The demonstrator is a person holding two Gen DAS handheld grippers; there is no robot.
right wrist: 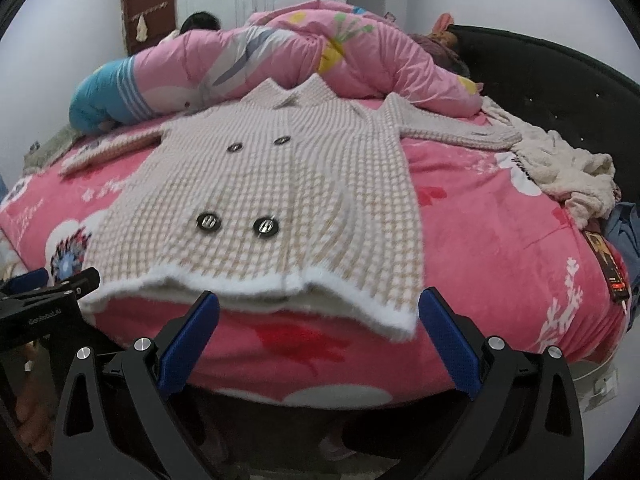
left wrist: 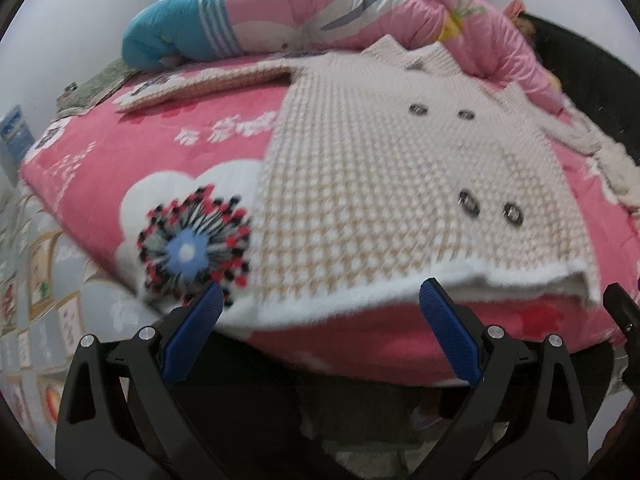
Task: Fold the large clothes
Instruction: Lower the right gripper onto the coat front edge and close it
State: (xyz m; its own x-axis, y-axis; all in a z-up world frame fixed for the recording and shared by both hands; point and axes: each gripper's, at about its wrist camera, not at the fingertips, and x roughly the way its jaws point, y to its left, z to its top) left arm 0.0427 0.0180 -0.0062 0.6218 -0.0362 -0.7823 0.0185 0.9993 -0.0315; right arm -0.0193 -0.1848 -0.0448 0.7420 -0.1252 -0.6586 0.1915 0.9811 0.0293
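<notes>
Two grippers empty, coat (right wrist: 280,200) unfolded: spread flat on pink bed (right wrist: 500,240), hem near, sleeves out left and right. Left gripper (left wrist: 320,312) and right gripper (right wrist: 320,316) spread wide, just short of hem. Next likely: pinch hem corners.

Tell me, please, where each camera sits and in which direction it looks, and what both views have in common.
Left wrist: sits on the left gripper near the bed's foot edge, facing the coat and its left half; own open blue fingers show.
Right wrist: sits on the right gripper, facing the coat's hem more centrally; own open fingers show, and the left gripper at the left edge.
Shared: the coat, the pink bedspread, the rolled pink quilt.
</notes>
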